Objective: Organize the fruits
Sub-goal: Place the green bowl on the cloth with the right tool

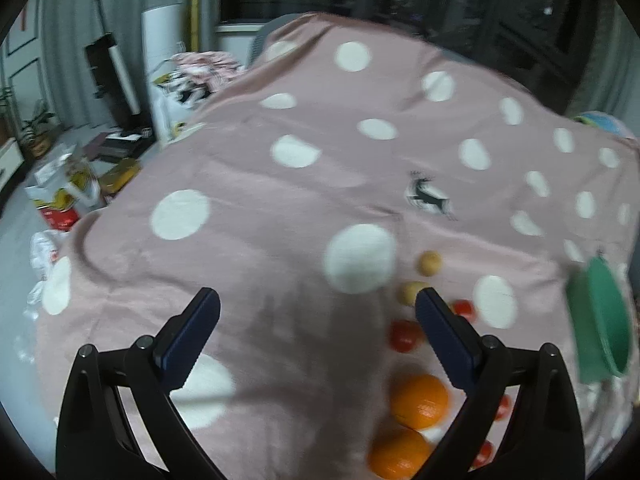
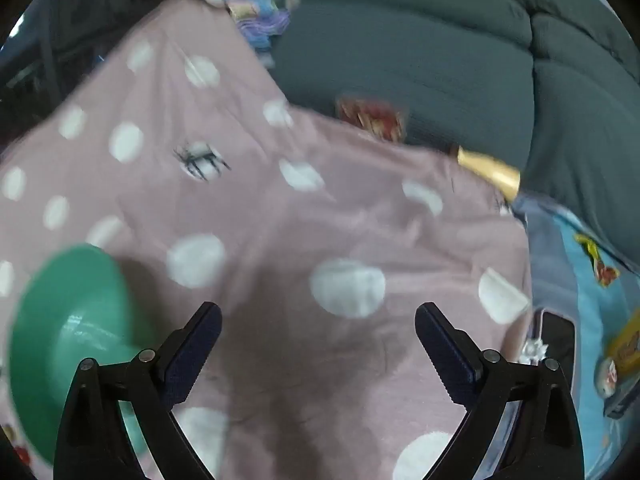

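Observation:
Fruit lies on a pink cloth with white dots [image 1: 256,216]. Two oranges [image 1: 419,400] [image 1: 398,458] sit at the lower right of the left wrist view. Small red fruits [image 1: 404,336] [image 1: 464,309] and two small tan fruits [image 1: 430,263] [image 1: 409,292] lie just beyond them. A green bowl [image 1: 600,320] stands at the right edge. My left gripper [image 1: 318,300] hangs open above bare cloth, left of the fruit. My right gripper [image 2: 318,312] is open over the cloth [image 2: 340,208], with the green bowl [image 2: 68,312] at its left. Nothing is between either pair of fingers.
A dark grey sofa [image 2: 440,60] rises behind the cloth. A blue patterned sheet [image 2: 588,280] with small items lies at the right, a gold cone-shaped item [image 2: 490,172] at the cloth's edge. Boxes and bags [image 1: 64,196] litter the floor on the left.

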The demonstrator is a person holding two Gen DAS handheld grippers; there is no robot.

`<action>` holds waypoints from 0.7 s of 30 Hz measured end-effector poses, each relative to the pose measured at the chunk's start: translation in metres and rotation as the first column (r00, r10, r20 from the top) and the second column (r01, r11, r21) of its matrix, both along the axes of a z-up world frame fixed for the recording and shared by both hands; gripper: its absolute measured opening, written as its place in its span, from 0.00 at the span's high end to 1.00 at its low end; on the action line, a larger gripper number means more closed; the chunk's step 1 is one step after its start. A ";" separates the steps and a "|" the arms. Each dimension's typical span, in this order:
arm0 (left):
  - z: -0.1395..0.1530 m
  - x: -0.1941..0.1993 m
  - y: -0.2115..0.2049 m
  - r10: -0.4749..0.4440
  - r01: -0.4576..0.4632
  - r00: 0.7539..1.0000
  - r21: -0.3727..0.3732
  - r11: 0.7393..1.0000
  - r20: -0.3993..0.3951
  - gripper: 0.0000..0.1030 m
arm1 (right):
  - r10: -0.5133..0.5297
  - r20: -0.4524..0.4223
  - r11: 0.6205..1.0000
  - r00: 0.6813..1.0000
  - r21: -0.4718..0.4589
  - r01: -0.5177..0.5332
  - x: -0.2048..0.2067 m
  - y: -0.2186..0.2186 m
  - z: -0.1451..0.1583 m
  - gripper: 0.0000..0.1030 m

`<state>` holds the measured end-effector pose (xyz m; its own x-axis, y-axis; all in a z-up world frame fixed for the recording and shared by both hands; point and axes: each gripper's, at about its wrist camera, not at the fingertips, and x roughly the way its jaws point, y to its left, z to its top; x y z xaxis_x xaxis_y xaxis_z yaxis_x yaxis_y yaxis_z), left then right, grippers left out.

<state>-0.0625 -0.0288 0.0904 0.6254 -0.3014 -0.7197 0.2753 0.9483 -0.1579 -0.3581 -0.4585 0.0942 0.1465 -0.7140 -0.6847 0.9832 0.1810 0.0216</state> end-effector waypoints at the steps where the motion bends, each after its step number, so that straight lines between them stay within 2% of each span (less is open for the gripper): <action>1: 0.004 -0.002 -0.003 -0.023 0.023 1.000 -0.020 1.000 0.002 0.05 | 0.033 0.029 0.999 0.999 -0.013 -0.033 0.003 0.008 0.008 0.05; 3: 0.010 -0.009 -0.006 -0.047 0.048 0.999 -0.038 0.998 0.014 0.05 | 0.150 0.115 0.988 0.982 -0.042 -0.146 0.011 0.026 0.025 0.05; 5: 0.014 -0.018 -0.007 -0.061 0.062 0.998 -0.047 0.997 0.024 0.05 | 0.270 0.176 0.963 0.947 -0.070 -0.261 0.023 0.046 0.038 0.05; 8: 0.016 -0.023 -0.009 -0.105 0.105 0.995 -0.075 0.992 0.003 0.05 | 0.427 0.210 0.904 0.880 -0.096 -0.416 0.050 0.078 0.048 0.05; 10: 0.015 -0.027 -0.009 -0.117 0.115 0.993 -0.088 0.989 -0.010 0.05 | 0.498 0.216 0.866 0.840 -0.073 -0.495 0.071 0.092 0.047 0.05; 12: 0.014 -0.029 -0.009 -0.134 0.131 0.991 -0.102 0.986 -0.025 0.06 | 0.567 0.246 0.816 0.786 -0.041 -0.576 0.092 0.107 0.043 0.05; 14: 0.012 -0.030 -0.013 -0.158 0.153 0.987 -0.105 0.983 -0.042 0.08 | 0.613 0.276 0.770 0.741 0.004 -0.638 0.113 0.117 0.034 0.05; 16: 0.011 -0.031 -0.015 -0.171 0.165 0.984 -0.098 0.981 -0.048 0.10 | 0.642 0.278 0.735 0.714 0.039 -0.677 0.129 0.132 0.027 0.05; 21: 0.011 -0.032 -0.019 -0.193 0.187 0.980 -0.095 0.978 -0.054 0.10 | 0.705 0.233 0.674 0.670 0.073 -0.735 0.156 0.159 0.017 0.05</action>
<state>-0.0946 -0.0474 0.1018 0.5050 -0.4752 -0.7205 0.4362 0.8608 -0.2621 -0.2026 -0.2992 0.1113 0.6953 -0.2267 -0.6820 0.5229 0.8106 0.2637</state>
